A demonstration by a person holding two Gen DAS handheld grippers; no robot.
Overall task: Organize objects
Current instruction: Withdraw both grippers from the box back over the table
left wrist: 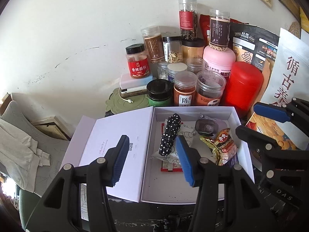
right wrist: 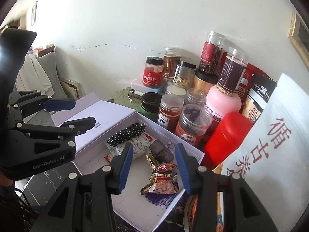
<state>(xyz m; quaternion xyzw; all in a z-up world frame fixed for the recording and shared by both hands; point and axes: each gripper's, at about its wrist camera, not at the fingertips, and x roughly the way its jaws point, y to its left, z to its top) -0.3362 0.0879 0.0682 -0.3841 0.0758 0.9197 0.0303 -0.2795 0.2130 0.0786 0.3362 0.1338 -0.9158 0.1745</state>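
Observation:
An open white box (left wrist: 193, 110) lies on a dark tabletop, its lid (left wrist: 115, 141) folded out flat to the left. Inside lie a black polka-dot fabric piece (left wrist: 170, 133), a white printed sachet (left wrist: 186, 135), a small dark device (left wrist: 205, 126), a gold and red snack packet (left wrist: 224, 145) and a red packet (left wrist: 170, 169). My left gripper (left wrist: 152, 141) hovers open over the hinge, holding nothing. My right gripper (right wrist: 154, 147) stands open above the snack packet (right wrist: 164, 179) and the device (right wrist: 160, 148), nothing between its pads. Each gripper shows in the other's view: right gripper (left wrist: 247, 118), left gripper (right wrist: 83, 112).
Several jars crowd the back against the wall, with a red canister (left wrist: 243, 85) and a pink bottle (left wrist: 218, 58) closest to the box. A tall white pouch (left wrist: 289, 71) stands at the right. A green mat (left wrist: 123, 100) and a grey chair with cloth (left wrist: 19, 145) lie left.

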